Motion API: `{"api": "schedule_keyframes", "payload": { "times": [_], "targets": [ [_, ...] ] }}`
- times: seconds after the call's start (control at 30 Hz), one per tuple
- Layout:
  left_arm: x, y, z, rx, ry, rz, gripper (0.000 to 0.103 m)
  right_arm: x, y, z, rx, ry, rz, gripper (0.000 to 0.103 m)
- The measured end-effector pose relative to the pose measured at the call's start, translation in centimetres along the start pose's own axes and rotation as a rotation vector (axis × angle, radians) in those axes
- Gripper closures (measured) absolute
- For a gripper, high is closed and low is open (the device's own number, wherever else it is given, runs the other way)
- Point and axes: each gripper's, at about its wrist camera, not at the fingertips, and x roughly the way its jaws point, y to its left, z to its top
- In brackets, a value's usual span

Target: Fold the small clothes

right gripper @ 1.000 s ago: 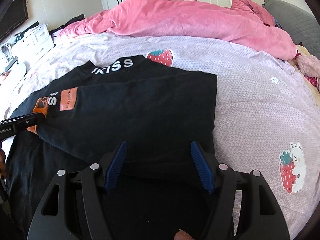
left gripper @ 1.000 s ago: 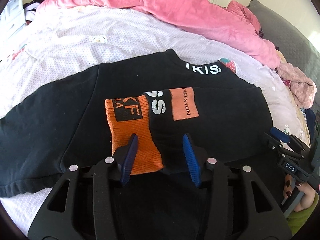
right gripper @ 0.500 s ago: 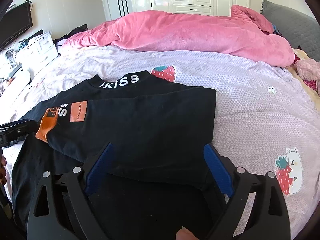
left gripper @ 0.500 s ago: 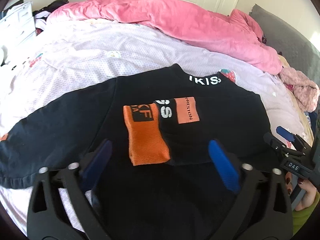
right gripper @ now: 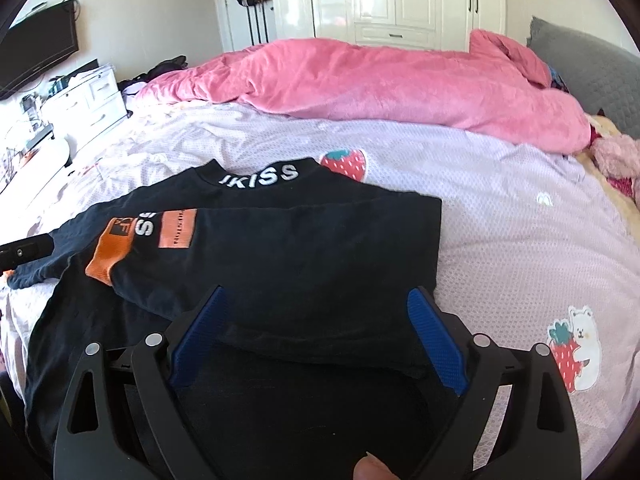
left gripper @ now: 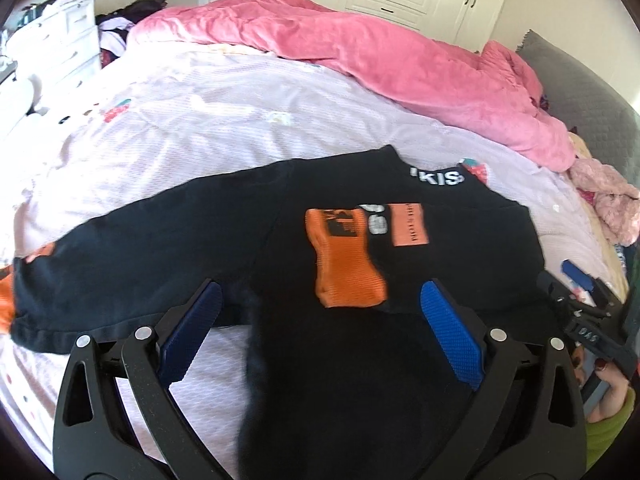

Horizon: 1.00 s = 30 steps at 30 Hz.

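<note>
A black long-sleeved top (left gripper: 208,240) with white collar lettering lies flat on the bed; it also shows in the right wrist view (right gripper: 304,252). Its right sleeve is folded across the chest, its orange cuff (left gripper: 346,276) lying in the middle; the cuff shows in the right wrist view (right gripper: 110,254) too. The other sleeve stretches out to the left. My left gripper (left gripper: 320,320) is open and empty, raised above the top's lower part. My right gripper (right gripper: 316,328) is open and empty above the folded side's lower edge, and also shows at the left wrist view's right edge (left gripper: 580,304).
The bed has a pale lilac sheet (right gripper: 520,216) with strawberry prints. A pink duvet (right gripper: 380,84) is heaped along the far side. A grey pillow (right gripper: 588,64) and a pink plush (left gripper: 612,204) lie at the right. White drawers (right gripper: 92,100) stand at the left.
My left gripper let go of the orange cuff, opened wide and drew back and up. My right gripper opened wider and rose too. The folded sleeve stays where it lay.
</note>
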Motion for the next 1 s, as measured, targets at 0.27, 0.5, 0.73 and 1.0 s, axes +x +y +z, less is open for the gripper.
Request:
{"api": "schedule_keyframes", "payload": {
  "times": [0.27,0.5,0.73,1.0],
  "targets": [
    [-1.8,4.2,-1.7,-0.047,-0.046,0.066,0.009,-1.2,2.7,0.0,-0.057,-0.038,0.018,0.012],
    [-3.4,8.1,-3.5,-0.130,-0.087,0.090,0.009,-1.9,5.9,0.1,-0.092,-0.051,0.053,0.012],
    [-4.7,11.4,-3.9,-0.211,-0.132,0.095,0.009,-2.1,9.8,0.4,-0.110,-0.042,0.130,0.012],
    [-5.8,15.9,-5.0,-0.307,-0.167,0.145,0.009,-1.4,15.0,-0.2,-0.137,-0.024,0.176,0.004]
  ]
}}
